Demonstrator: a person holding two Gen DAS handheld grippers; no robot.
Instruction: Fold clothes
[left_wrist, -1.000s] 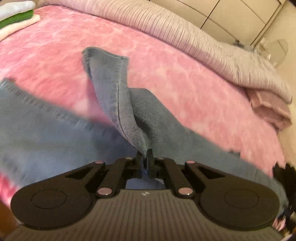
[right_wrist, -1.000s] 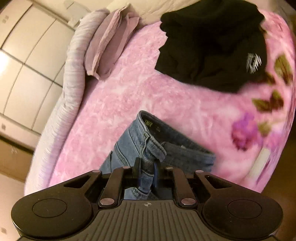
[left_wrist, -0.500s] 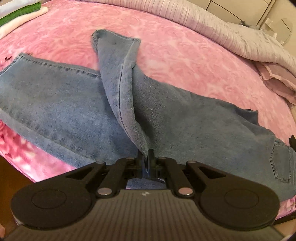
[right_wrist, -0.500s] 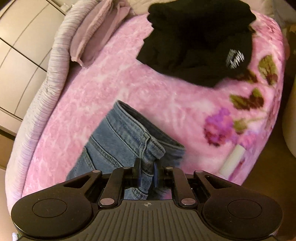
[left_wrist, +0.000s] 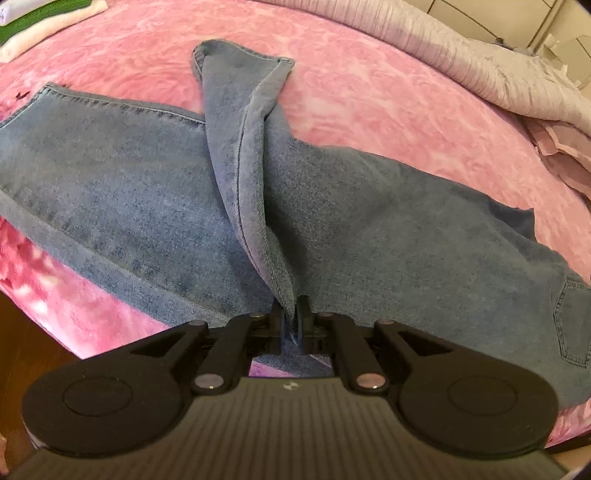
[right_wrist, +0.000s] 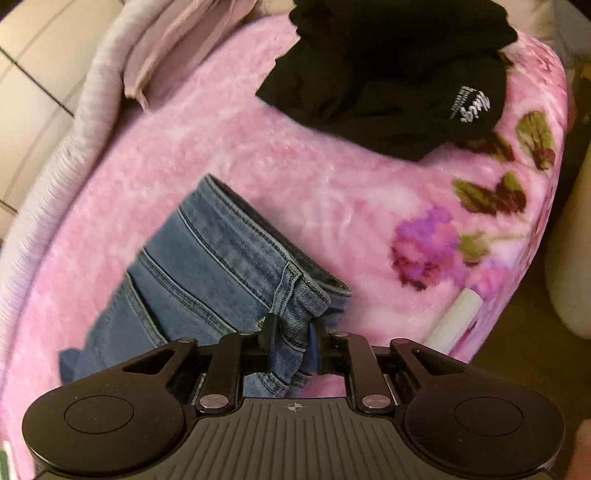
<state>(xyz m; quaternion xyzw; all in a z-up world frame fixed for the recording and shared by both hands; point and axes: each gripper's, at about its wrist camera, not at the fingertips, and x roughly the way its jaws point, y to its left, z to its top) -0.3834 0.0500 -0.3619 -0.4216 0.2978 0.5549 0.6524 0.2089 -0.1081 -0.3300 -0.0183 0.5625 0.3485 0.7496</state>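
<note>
We pinch the jeans (left_wrist: 369, 229) in both grippers. Our left gripper (left_wrist: 291, 314), at lower centre of its view, clamps a leg that rises as a ridge toward the hem at upper centre; the rest lies flat across the pink blanket (left_wrist: 369, 103). Our right gripper (right_wrist: 291, 332) nips the waistband (right_wrist: 258, 236) at lower centre; a black garment (right_wrist: 388, 74) sits at upper right, well apart.

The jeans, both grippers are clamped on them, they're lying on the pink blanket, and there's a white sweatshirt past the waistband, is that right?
Not quite: the sweatshirt is black, not white, as the right wrist view shows. The rest holds: the left gripper and the right gripper are both shut on the jeans, which lie on the pink blanket.
</note>
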